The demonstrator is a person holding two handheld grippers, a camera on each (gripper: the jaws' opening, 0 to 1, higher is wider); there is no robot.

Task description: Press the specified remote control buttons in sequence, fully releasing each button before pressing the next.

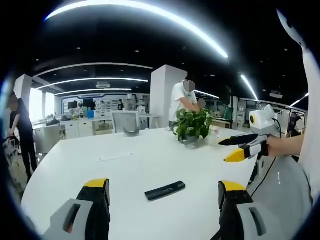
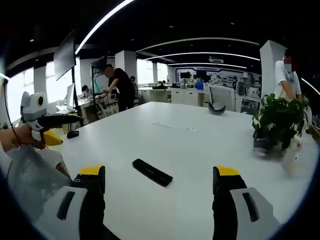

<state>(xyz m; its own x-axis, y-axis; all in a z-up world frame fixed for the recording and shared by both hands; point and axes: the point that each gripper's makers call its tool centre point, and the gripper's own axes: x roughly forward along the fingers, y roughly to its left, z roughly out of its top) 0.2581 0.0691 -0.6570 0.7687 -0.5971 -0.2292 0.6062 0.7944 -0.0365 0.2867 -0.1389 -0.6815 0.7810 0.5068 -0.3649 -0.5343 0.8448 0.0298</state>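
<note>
While both grippers hover above the white table, the remote control lies flat and untouched, ahead of and between the jaws of the left gripper. In the right gripper view the remote control again sits ahead of the right gripper, slightly toward its left jaw. Both grippers stand with jaws wide apart, holding nothing.

Probable hazards:
- Open jaws offer no single pressing tip; a descent in this state is likely to straddle the remote or strike two buttons.
- Buttons are too small to distinguish here, so a wrong key is a risk.
- An off-centre press could slide or pivot the light remote on the smooth surface.
- A swing toward the potted plant, far ahead on the right gripper's right, could knock it.
</note>
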